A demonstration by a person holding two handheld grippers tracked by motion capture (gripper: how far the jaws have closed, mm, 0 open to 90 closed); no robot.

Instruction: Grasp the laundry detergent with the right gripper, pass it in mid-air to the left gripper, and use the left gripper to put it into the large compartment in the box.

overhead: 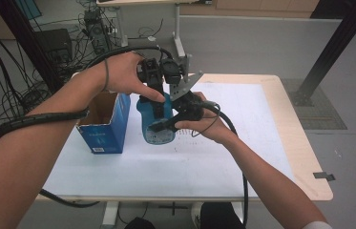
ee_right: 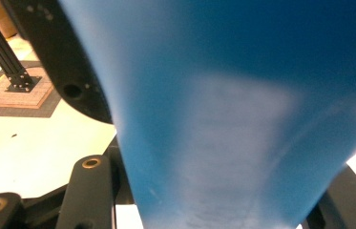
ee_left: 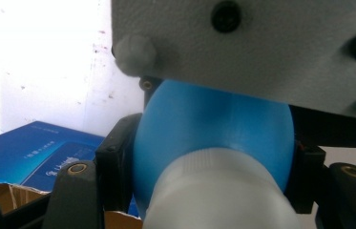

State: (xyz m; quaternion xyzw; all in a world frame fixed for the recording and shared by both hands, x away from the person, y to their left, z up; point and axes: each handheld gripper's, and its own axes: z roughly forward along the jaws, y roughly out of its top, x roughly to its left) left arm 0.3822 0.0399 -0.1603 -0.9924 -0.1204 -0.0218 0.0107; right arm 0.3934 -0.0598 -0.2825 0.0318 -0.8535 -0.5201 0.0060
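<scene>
I see both my grippers clamped on one blue plastic bottle [overhead: 155, 125] held above the white table [overhead: 223, 162]. My left gripper [overhead: 154, 78] pinches its upper body between its jaws, white cap [ee_left: 218, 191] nearest its camera. My right gripper [overhead: 166, 125] squeezes the lower body. An open blue cardboard box [overhead: 106, 129] stands just left of the bottle

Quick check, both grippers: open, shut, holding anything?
Left gripper: shut on the blue bottle, near its white cap.
Right gripper: shut on the same blue bottle.
</scene>
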